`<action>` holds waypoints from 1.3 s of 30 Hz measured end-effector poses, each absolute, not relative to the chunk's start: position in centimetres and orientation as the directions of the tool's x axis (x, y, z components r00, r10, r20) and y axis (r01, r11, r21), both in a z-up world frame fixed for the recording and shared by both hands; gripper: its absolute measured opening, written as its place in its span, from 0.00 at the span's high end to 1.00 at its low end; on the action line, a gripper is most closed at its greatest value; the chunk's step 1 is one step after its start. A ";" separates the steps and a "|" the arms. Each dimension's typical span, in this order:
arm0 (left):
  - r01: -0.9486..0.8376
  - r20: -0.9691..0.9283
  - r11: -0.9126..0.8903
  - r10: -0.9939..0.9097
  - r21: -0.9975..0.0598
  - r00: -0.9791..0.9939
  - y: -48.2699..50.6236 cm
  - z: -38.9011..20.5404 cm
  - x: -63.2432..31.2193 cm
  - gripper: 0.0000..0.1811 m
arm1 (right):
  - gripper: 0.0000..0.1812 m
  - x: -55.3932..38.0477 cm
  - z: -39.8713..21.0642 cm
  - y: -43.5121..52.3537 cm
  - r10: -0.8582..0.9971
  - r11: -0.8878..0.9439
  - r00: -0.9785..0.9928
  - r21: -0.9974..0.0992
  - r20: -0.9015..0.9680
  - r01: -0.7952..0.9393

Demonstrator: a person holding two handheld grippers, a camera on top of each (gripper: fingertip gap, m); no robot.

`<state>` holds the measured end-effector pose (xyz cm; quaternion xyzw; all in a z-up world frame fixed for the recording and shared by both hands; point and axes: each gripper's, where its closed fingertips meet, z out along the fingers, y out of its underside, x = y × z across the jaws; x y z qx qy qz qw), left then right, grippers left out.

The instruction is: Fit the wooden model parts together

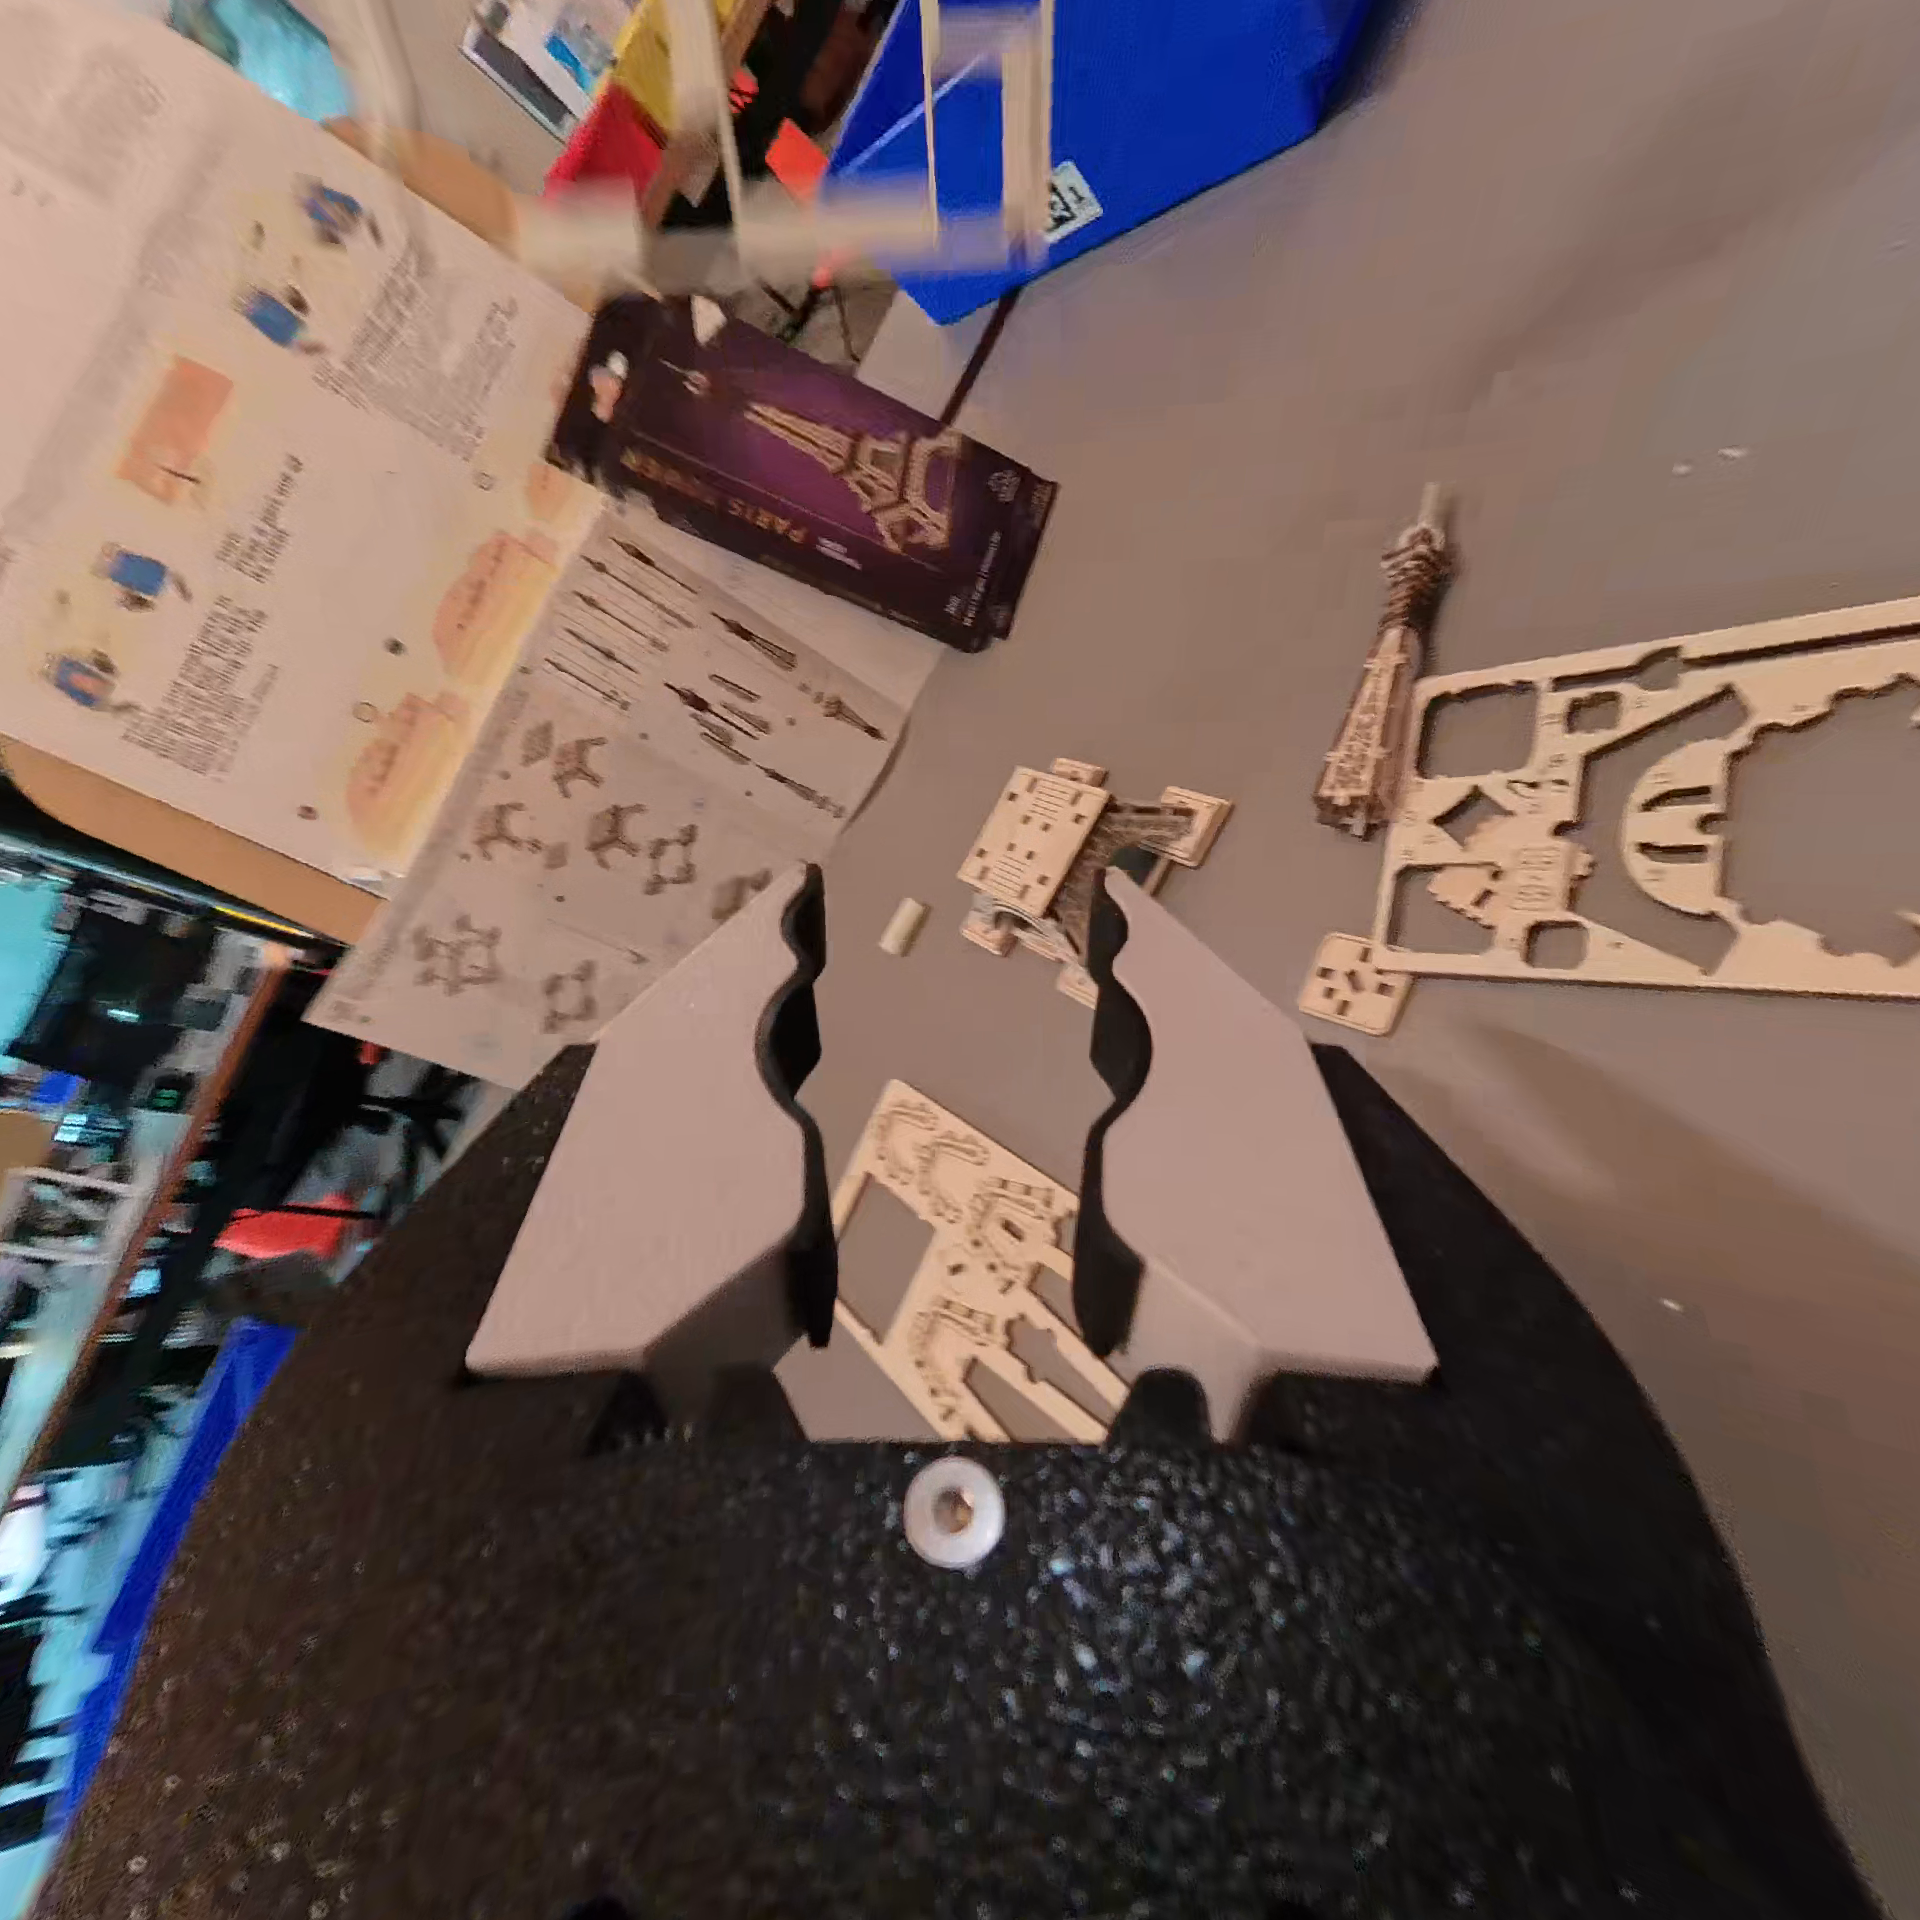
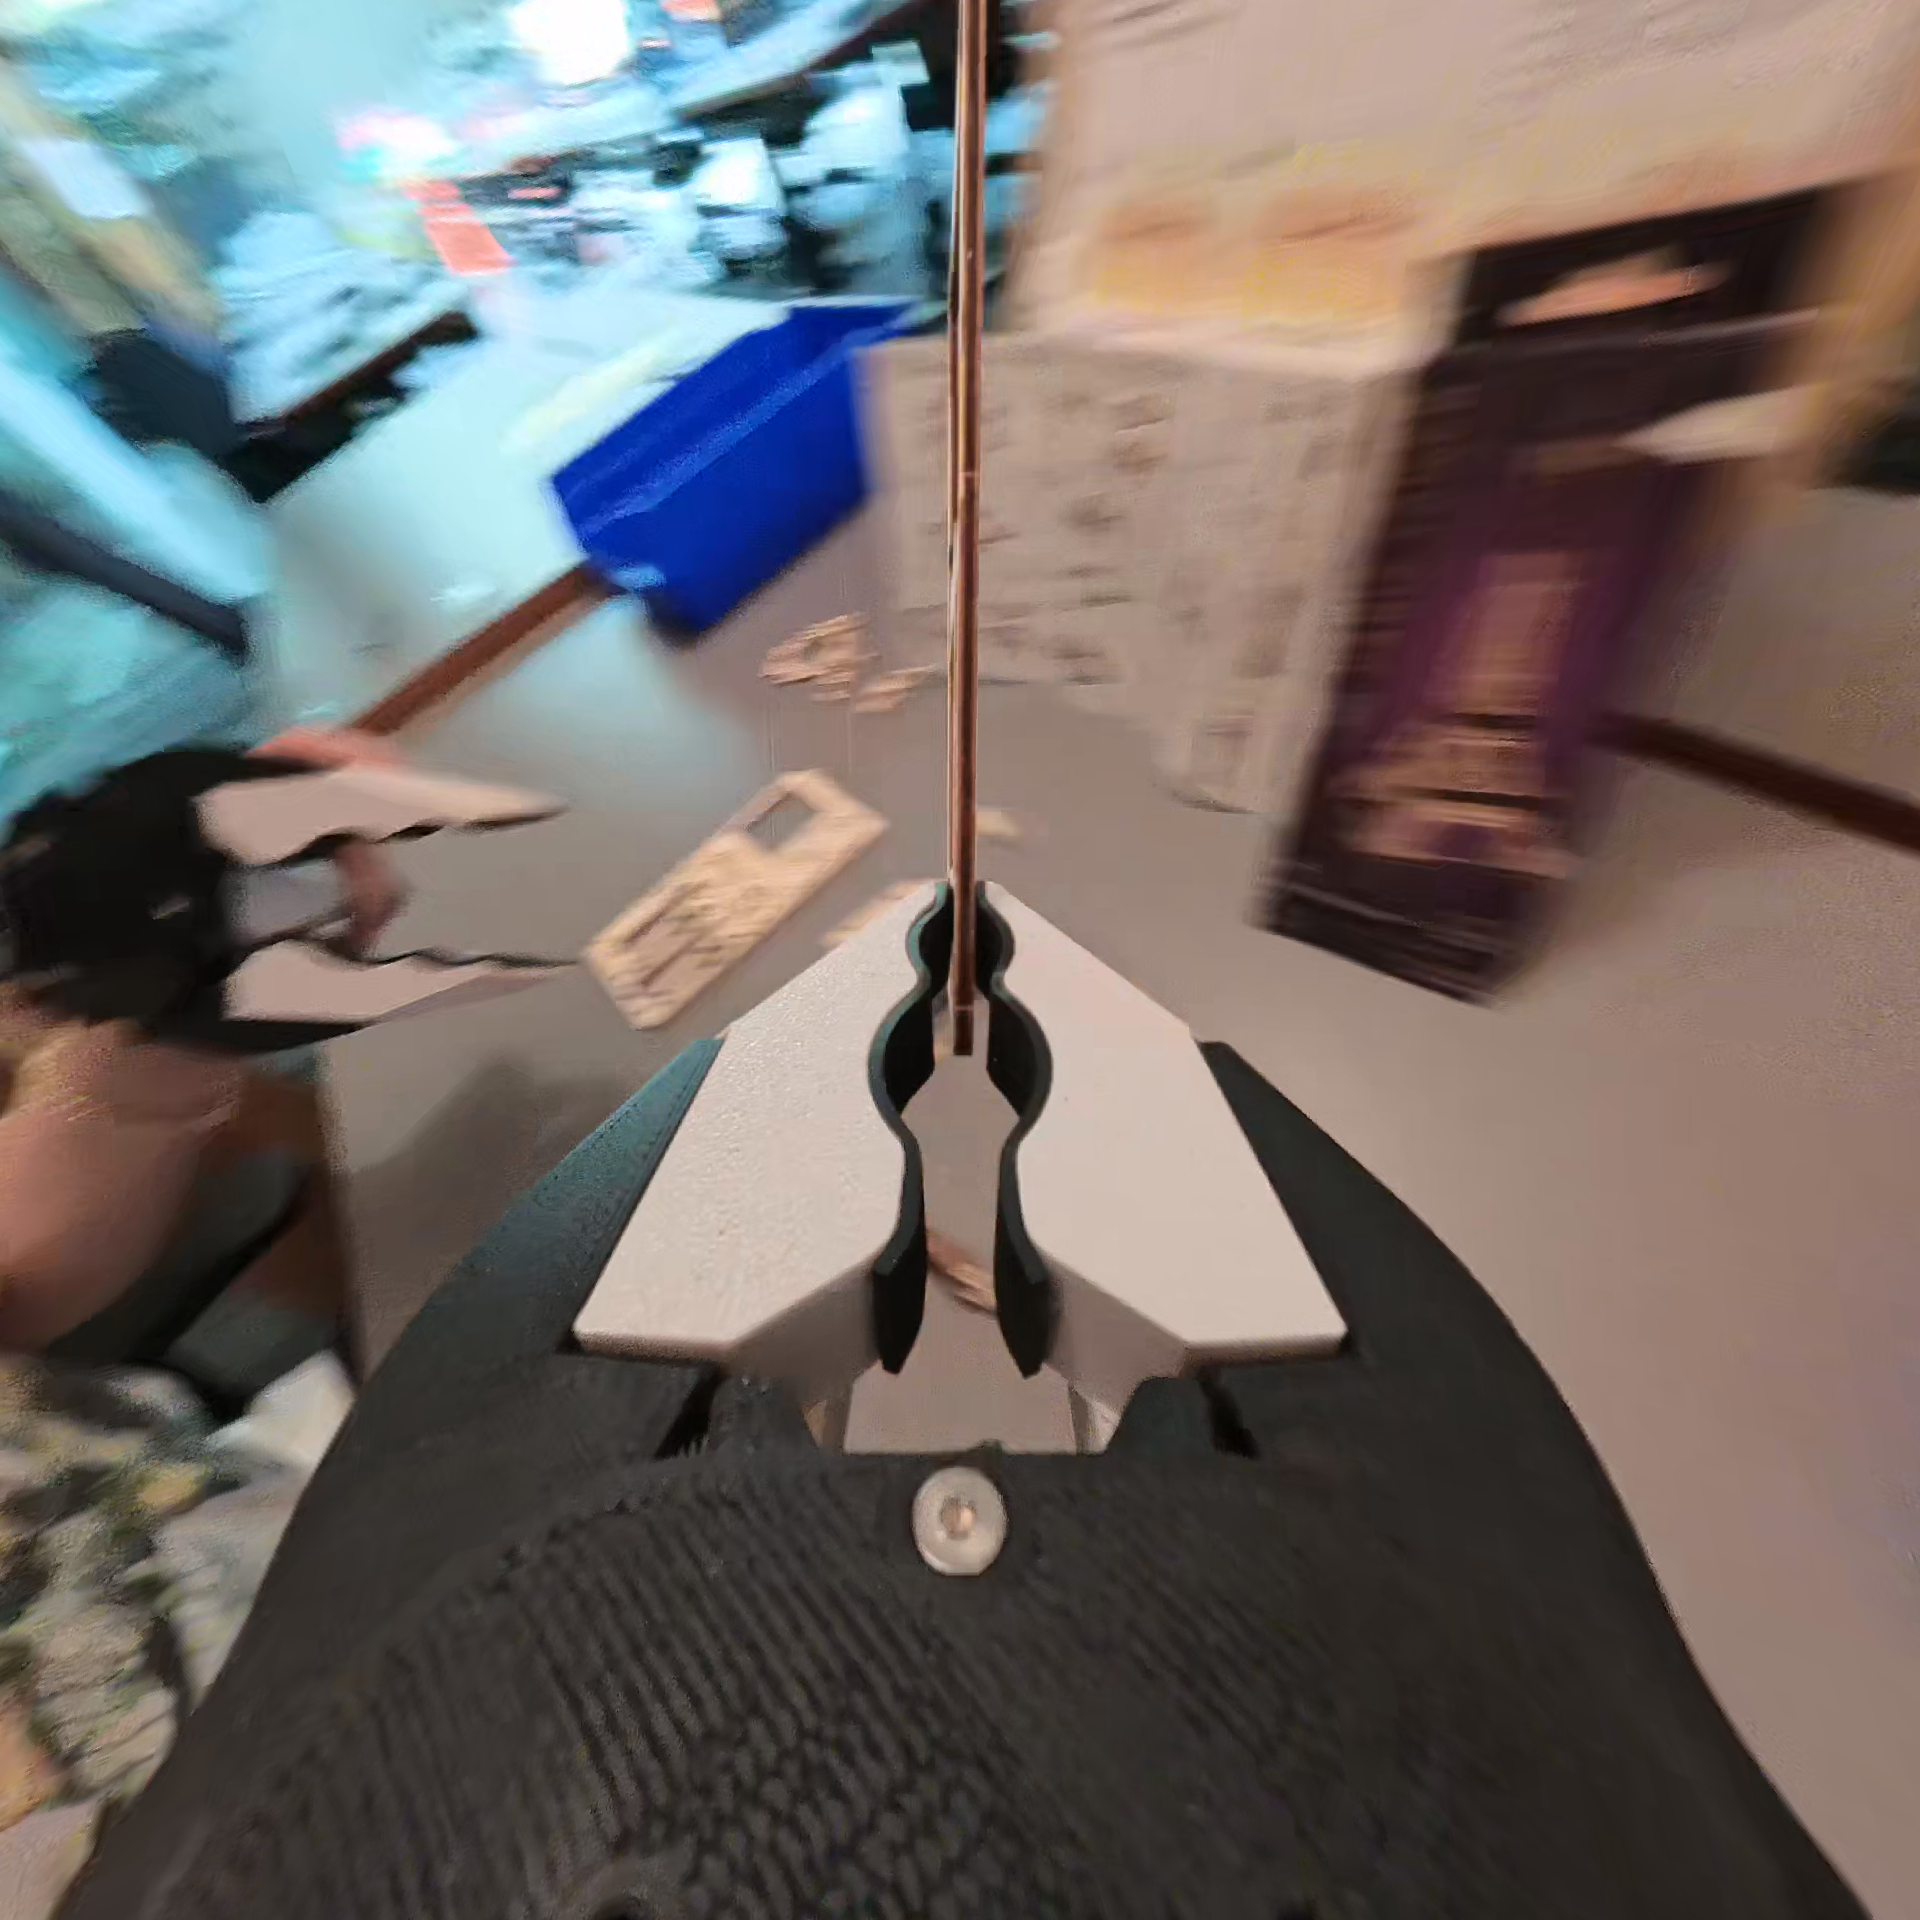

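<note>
In the left wrist view my left gripper (image 1: 961, 894) is open and empty above the grey table. Just beyond its tips lie a part-built wooden tower base (image 1: 1081, 852) and a small wooden peg (image 1: 902, 925). A wooden tower spire (image 1: 1382, 686) lies farther right, beside a large punched-out wooden sheet (image 1: 1662, 821). A smaller wooden sheet (image 1: 966, 1247) lies under the fingers. In the right wrist view my right gripper (image 2: 964, 904) is shut on a thin wooden sheet (image 2: 966, 468), seen edge-on and standing straight up. The left gripper (image 2: 343, 894) shows blurred at the left.
An open instruction booklet (image 1: 312, 499) and a dark purple kit box (image 1: 821, 488) lie at the left and middle back. A blue bin (image 1: 1091, 135) stands at the far table edge. A blurred wooden sheet (image 1: 790, 229) hangs in the air at the top. The right wrist view is motion-blurred.
</note>
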<state>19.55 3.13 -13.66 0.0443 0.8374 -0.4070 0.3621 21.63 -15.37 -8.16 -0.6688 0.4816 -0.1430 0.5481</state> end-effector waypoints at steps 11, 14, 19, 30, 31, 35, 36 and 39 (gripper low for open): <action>0.121 -0.413 0.669 -0.296 -0.733 -0.861 6.7 -19.1 19.1 0.78 | 1.00 26.9 -13.2 -44.1 -0.946 0.291 -0.144 -0.560 -0.292 -0.776; 0.058 -0.393 0.678 -0.352 -0.732 -0.849 9.0 -19.2 19.9 0.78 | 0.98 28.4 -15.3 -44.9 -0.868 0.433 -0.213 -0.474 -0.449 -0.767; -0.043 -0.368 0.655 -0.477 -0.754 -0.798 14.7 -19.1 23.3 0.78 | 0.57 27.3 -16.2 -49.9 -0.917 0.398 -0.324 -0.527 -0.230 -0.751; -0.281 -0.163 0.632 -0.551 -0.723 -0.818 19.8 -23.6 42.5 0.81 | 0.61 17.9 -10.6 -25.5 -0.949 -0.036 0.286 -0.850 -0.137 -0.526; -0.285 -0.150 0.650 -0.528 -0.705 -0.836 19.5 -24.1 43.3 0.81 | 0.62 16.6 -11.4 -22.6 -0.921 -0.028 0.344 -0.849 -0.184 -0.528; -0.371 -0.053 0.738 -0.481 -0.563 -0.875 19.9 -27.1 44.3 0.82 | 0.63 12.7 -13.9 -13.6 -0.821 0.033 0.470 -0.849 -0.325 -0.528; -0.405 -0.003 0.712 -0.496 -0.573 -0.868 19.7 -27.1 44.4 0.84 | 0.63 12.1 -14.1 -12.1 -0.797 0.046 0.495 -0.851 -0.347 -0.523; -0.498 0.038 0.666 -0.578 -0.555 -0.816 20.6 -27.3 44.6 0.96 | 0.63 12.1 -14.4 -9.5 -0.764 0.093 0.510 -0.849 -0.396 -0.520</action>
